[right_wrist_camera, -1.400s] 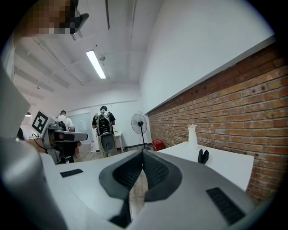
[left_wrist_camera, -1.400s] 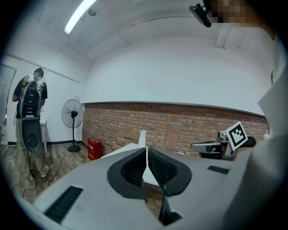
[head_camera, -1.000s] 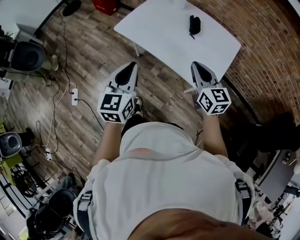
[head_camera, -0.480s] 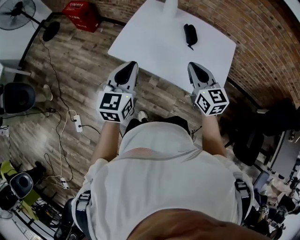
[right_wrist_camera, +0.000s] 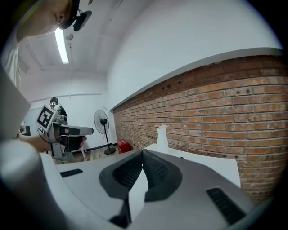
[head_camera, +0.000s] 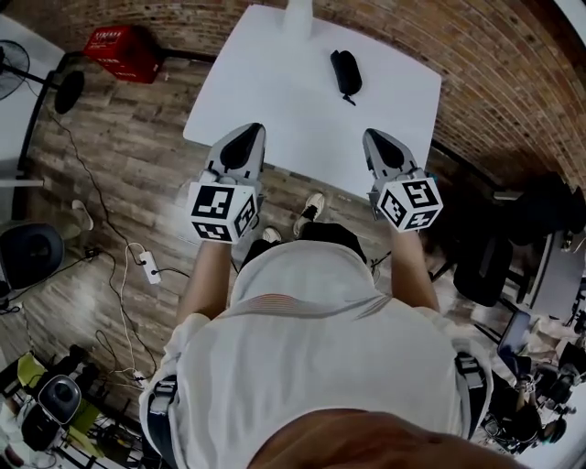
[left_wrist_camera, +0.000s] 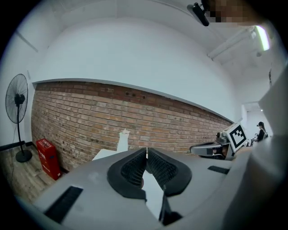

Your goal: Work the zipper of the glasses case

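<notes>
A black glasses case (head_camera: 346, 71) lies on the far half of the white table (head_camera: 275, 101), its zipper pull trailing toward me. My left gripper (head_camera: 248, 128) is shut and empty, its tip over the table's near edge. My right gripper (head_camera: 371, 136) is also shut and empty, at the near edge further right. Both point at the table and stay well short of the case. In the left gripper view the jaws (left_wrist_camera: 146, 150) meet at the tips; the right gripper view shows the same (right_wrist_camera: 142, 152). The case is hidden in both gripper views.
A white upright object (head_camera: 298, 16) stands at the table's far edge, before a brick wall (head_camera: 476, 55). A red box (head_camera: 124, 52) and a fan (left_wrist_camera: 17, 117) are on the wood floor at left. Cables and a power strip (head_camera: 146, 267) lie lower left; dark chairs (head_camera: 485, 266) stand right.
The person has stepped toward the table, so it and the case now lie closer and more centred. Both grippers, still shut, have come from over the floor to the table's near edge.
</notes>
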`<action>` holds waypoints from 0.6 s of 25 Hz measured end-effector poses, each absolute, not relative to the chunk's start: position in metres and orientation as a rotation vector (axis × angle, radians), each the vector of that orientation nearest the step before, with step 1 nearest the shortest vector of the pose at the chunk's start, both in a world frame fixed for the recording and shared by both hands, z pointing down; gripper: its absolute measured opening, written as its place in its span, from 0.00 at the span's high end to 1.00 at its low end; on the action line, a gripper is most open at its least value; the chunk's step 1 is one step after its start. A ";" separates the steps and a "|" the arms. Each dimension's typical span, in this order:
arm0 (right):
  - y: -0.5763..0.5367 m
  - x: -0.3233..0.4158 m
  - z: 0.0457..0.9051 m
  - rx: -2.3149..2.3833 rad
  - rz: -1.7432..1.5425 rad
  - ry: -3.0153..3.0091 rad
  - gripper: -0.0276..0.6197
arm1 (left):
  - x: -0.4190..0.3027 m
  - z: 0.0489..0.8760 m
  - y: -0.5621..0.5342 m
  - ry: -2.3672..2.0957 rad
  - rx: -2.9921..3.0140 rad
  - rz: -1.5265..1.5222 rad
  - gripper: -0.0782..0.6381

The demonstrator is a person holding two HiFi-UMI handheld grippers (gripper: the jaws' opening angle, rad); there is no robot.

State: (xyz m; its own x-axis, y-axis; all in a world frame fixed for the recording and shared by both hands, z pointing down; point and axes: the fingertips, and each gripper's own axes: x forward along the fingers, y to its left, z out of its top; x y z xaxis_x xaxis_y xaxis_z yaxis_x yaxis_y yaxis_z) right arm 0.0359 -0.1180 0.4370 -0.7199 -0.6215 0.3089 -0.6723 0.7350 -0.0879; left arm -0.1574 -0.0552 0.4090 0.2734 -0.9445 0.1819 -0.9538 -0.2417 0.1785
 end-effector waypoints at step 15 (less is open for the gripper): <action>-0.248 0.133 0.443 1.252 0.403 -2.690 0.88 | -0.079 0.395 -0.196 -1.677 2.406 0.177 0.86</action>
